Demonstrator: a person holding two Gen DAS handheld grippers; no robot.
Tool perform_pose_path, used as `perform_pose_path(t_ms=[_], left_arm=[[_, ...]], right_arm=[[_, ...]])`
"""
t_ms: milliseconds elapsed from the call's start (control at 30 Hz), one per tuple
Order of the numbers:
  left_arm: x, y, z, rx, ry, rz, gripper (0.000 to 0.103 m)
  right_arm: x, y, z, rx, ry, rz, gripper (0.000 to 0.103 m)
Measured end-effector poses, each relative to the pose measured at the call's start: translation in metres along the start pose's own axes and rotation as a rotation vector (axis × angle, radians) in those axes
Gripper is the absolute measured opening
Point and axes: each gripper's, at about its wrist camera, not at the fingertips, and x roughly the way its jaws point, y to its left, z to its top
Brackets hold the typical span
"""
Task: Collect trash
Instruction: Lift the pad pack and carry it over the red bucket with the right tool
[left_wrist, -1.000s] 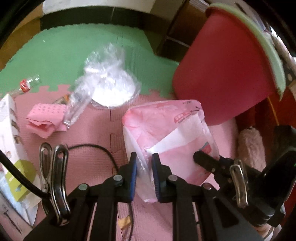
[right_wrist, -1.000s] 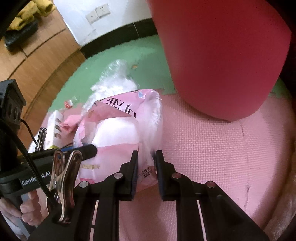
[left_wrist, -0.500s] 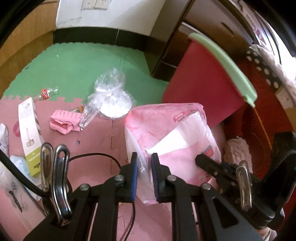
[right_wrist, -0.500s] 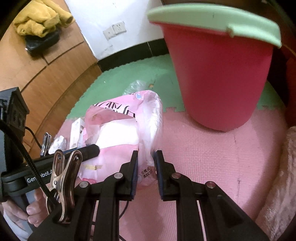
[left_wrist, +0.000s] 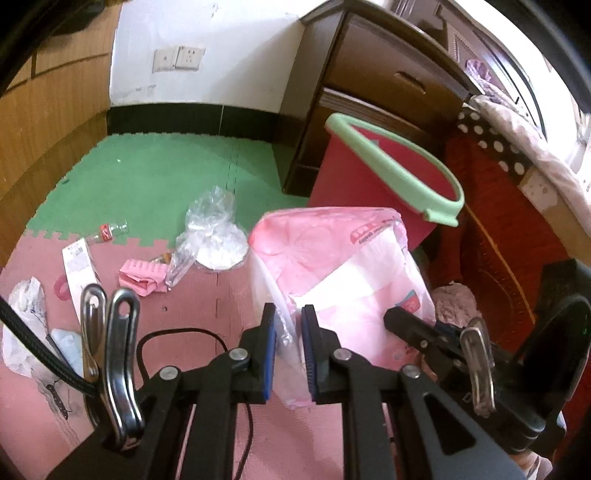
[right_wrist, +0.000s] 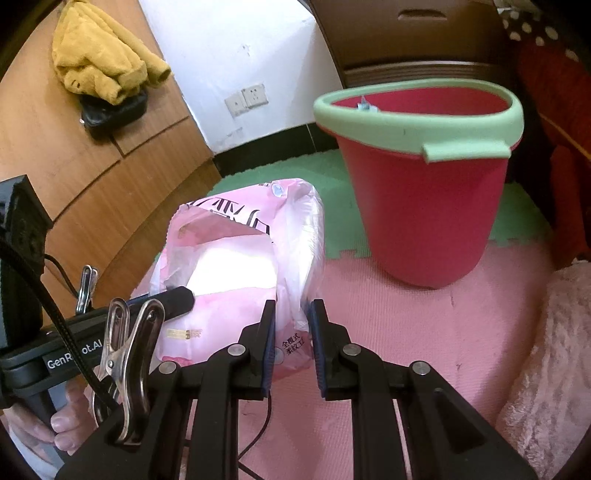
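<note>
Yellow cloth (right_wrist: 107, 62) shows only in right view.

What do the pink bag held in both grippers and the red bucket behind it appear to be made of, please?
Pink bag: thin, glossy plastic film, it seems; it crinkles, and a white mass inside shows through.
Red bucket: apparently rigid moulded plastic, smooth and slightly matte, with a pale green rim.

The left gripper (left_wrist: 288, 321) points steeply downward, its jaws clamped on thin plastic. The right gripper (right_wrist: 291, 317) tilts down beside it, likewise pinched closed on film. A hand (right_wrist: 55, 421) grasps the left handle.
</note>
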Motion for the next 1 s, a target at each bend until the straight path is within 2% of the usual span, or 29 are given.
perform_pose_path(t_ms=[233, 467, 733, 1000], left_arm=[[-0.025, -0.019, 0.011, 0.019, -0.050, 0.021, 0.014], [-0.034, -0.047, 0.040, 0.054, -0.095, 0.032, 0.014], [-0.026, -0.079, 0.077, 0.111, -0.126, 0.044, 0.014], [0.000, -0.101, 0.111, 0.128, -0.116, 0.055, 0.014]], right_arm=[[-0.027, 0.008, 0.012, -0.050, -0.036, -0.013, 0.018], [-0.048, 0.009, 0.053, -0.103, -0.068, -0.059, 0.018], [-0.057, -0.006, 0.097, -0.133, -0.097, -0.105, 0.018], [-0.045, -0.022, 0.138, -0.178, -0.106, -0.171, 0.018]])
